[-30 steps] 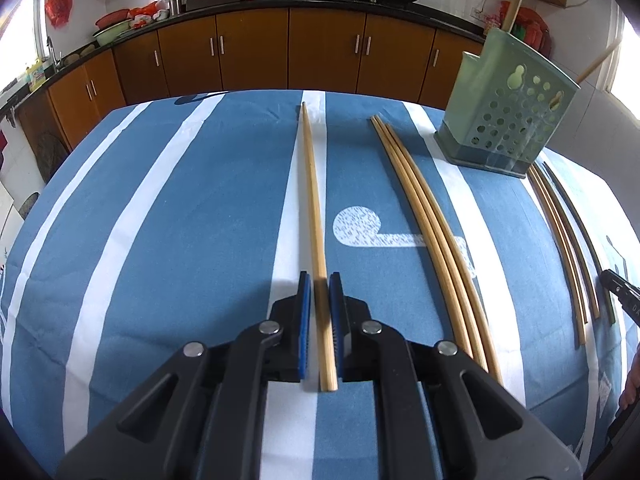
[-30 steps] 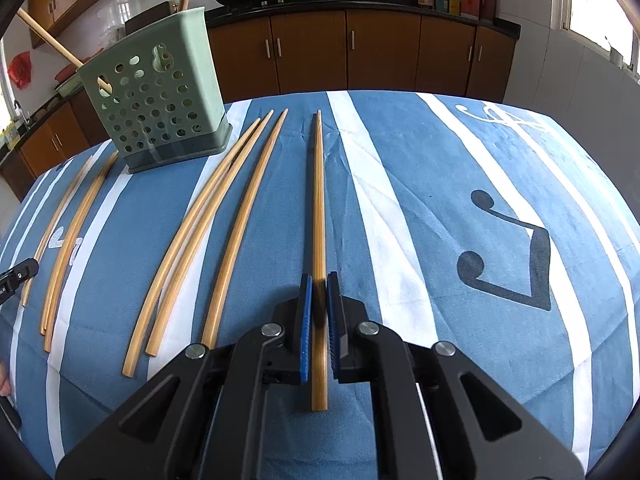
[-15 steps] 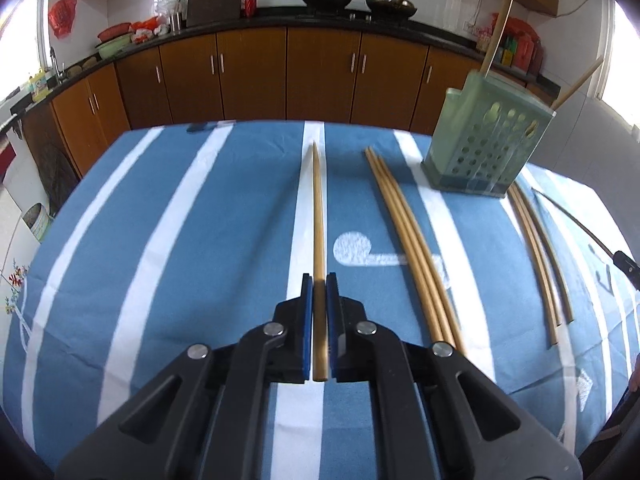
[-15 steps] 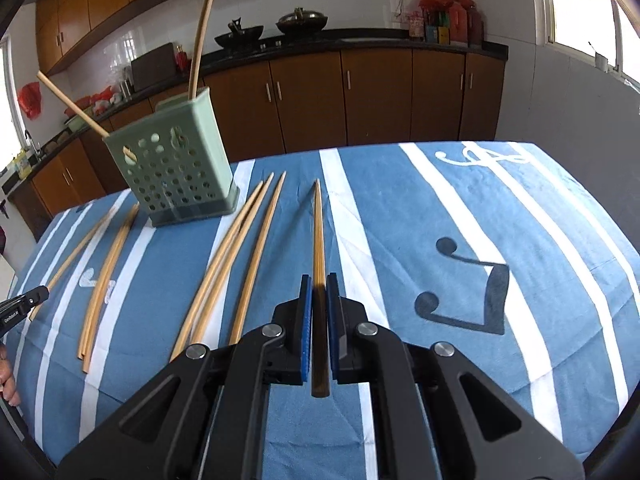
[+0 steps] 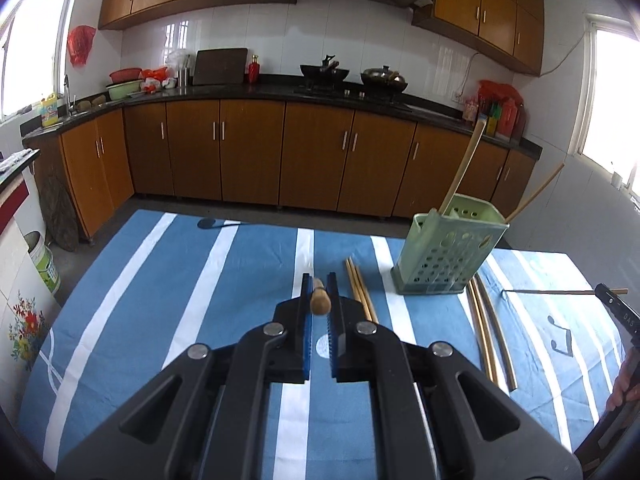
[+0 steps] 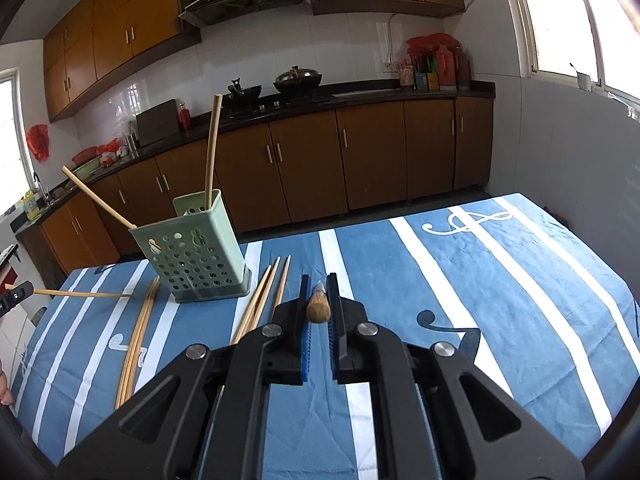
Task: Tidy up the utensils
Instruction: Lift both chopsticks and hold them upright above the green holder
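My left gripper (image 5: 319, 280) is shut on a bamboo chopstick (image 5: 320, 300), lifted above the table and pointing away from the camera. My right gripper (image 6: 319, 282) is shut on another bamboo chopstick (image 6: 318, 307), also lifted and seen end-on. The green perforated utensil holder (image 5: 450, 258) stands on the blue striped tablecloth (image 5: 160, 280) with two chopsticks leaning in it; it also shows in the right wrist view (image 6: 192, 256). Loose chopsticks lie beside the holder (image 5: 360, 292) (image 5: 486, 328) (image 6: 260, 304) (image 6: 138, 328).
The other gripper's tip with its chopstick shows at the right edge of the left wrist view (image 5: 612, 300) and the left edge of the right wrist view (image 6: 16, 296). Kitchen cabinets (image 5: 248, 152) stand beyond the table's far edge.
Both grippers have risen from the table and tilted up, each carrying its chopstick. The chopsticks now point away from the cameras, off the cloth.
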Motion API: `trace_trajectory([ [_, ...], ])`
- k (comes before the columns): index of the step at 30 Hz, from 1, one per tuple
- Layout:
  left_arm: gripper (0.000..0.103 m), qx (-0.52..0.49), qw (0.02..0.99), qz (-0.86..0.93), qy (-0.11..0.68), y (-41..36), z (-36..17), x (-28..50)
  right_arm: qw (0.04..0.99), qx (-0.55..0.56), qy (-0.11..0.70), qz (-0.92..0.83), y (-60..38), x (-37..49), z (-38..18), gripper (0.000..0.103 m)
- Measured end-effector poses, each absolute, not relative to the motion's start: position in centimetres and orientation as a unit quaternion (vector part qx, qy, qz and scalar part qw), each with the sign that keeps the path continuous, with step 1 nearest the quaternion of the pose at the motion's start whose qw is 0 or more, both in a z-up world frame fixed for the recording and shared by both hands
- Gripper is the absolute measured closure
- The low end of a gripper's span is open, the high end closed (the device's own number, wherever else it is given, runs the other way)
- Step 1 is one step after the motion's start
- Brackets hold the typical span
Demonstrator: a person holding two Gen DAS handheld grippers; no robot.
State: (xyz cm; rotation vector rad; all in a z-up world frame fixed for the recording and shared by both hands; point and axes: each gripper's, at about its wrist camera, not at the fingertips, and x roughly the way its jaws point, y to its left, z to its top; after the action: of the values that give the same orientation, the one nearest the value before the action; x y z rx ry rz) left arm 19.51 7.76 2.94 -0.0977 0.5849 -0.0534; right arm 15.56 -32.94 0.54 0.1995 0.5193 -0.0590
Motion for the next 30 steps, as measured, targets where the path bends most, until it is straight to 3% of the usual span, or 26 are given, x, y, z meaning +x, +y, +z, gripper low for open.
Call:
trace_trajectory([
  [30, 0.096, -0.008, 0.968, -0.162, 0.192, -1.2, 15.5, 17.5, 0.984, 0.11, 0.127, 0.063, -29.4, 16.1, 12.6, 0.095],
])
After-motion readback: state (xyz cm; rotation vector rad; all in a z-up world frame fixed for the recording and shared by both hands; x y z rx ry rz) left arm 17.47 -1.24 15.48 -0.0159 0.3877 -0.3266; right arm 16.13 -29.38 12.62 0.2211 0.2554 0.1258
